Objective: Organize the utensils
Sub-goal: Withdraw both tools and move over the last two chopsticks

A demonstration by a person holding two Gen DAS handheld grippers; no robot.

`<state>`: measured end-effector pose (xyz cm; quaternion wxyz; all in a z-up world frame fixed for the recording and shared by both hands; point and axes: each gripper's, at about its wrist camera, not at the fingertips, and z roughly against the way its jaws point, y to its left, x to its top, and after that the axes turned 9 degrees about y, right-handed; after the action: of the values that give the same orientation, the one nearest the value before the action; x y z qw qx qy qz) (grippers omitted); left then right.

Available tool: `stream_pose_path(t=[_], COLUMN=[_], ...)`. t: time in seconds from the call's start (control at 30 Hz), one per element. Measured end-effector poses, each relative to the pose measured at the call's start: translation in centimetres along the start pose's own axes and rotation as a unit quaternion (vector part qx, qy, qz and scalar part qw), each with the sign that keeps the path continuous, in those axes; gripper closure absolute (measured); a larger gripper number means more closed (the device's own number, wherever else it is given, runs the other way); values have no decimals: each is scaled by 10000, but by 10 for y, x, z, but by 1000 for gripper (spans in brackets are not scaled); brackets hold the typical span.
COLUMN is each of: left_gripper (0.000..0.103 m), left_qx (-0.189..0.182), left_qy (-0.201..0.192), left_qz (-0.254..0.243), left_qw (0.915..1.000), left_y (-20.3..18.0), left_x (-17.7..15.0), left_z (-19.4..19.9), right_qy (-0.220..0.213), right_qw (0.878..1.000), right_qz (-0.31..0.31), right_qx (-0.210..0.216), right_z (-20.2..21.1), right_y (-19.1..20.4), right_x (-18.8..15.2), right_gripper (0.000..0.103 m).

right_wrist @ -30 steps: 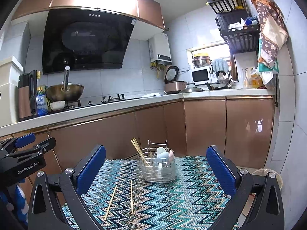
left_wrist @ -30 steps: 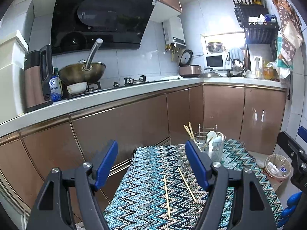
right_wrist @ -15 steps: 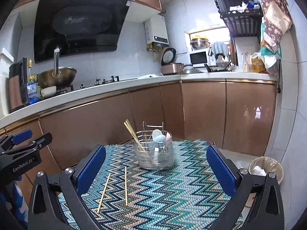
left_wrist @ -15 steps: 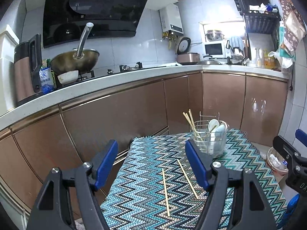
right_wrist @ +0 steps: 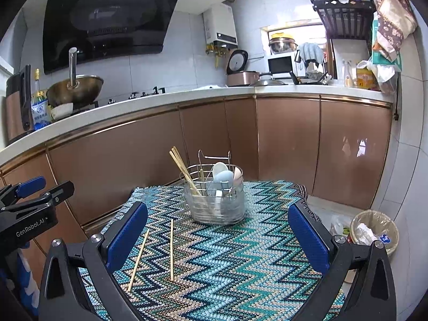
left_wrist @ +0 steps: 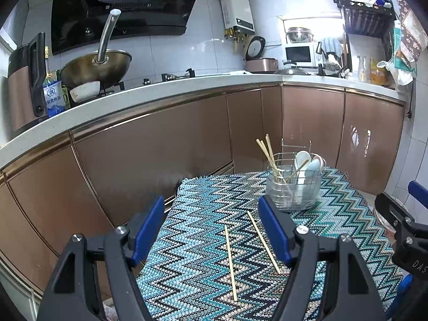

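Observation:
Two loose wooden chopsticks (left_wrist: 230, 263) (left_wrist: 263, 242) lie on a zigzag-patterned cloth (left_wrist: 198, 281) over a small table. Behind them stands a wire utensil basket (left_wrist: 294, 188) with chopsticks and pale spoons upright in it. My left gripper (left_wrist: 211, 230) hovers open above the near chopsticks, nothing between its blue pads. In the right wrist view the same chopsticks (right_wrist: 137, 259) (right_wrist: 171, 248) lie left of centre, the basket (right_wrist: 216, 200) beyond. My right gripper (right_wrist: 218, 235) is open and empty, over the cloth in front of the basket.
Copper-fronted kitchen cabinets (right_wrist: 149, 149) wrap behind the table under a white counter (right_wrist: 128, 107) with a wok (right_wrist: 75, 88). A lined waste bin (right_wrist: 374, 232) stands on the floor at the right. The left gripper's body (right_wrist: 26, 214) shows at the left edge.
Both grippers have come forward and lower toward the table; the basket and chopsticks look larger and nearer. The jaws keep the same width.

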<state>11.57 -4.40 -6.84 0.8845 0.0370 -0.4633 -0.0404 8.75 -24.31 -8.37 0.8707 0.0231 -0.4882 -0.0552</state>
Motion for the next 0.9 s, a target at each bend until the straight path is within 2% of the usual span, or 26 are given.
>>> stream_pose_path(t=[0.9], left_gripper=[32], left_qx=[-83], left_qy=[715], left_qz=[24], left_qw=[9974], left_y=[2], left_x=[-7], left_z=[-80], right_qy=[866], right_qw=[9959], right_qz=[219], right_qx=[141], right_z=[-78], right_y=[20], right_x=[-9], right_gripper=[0])
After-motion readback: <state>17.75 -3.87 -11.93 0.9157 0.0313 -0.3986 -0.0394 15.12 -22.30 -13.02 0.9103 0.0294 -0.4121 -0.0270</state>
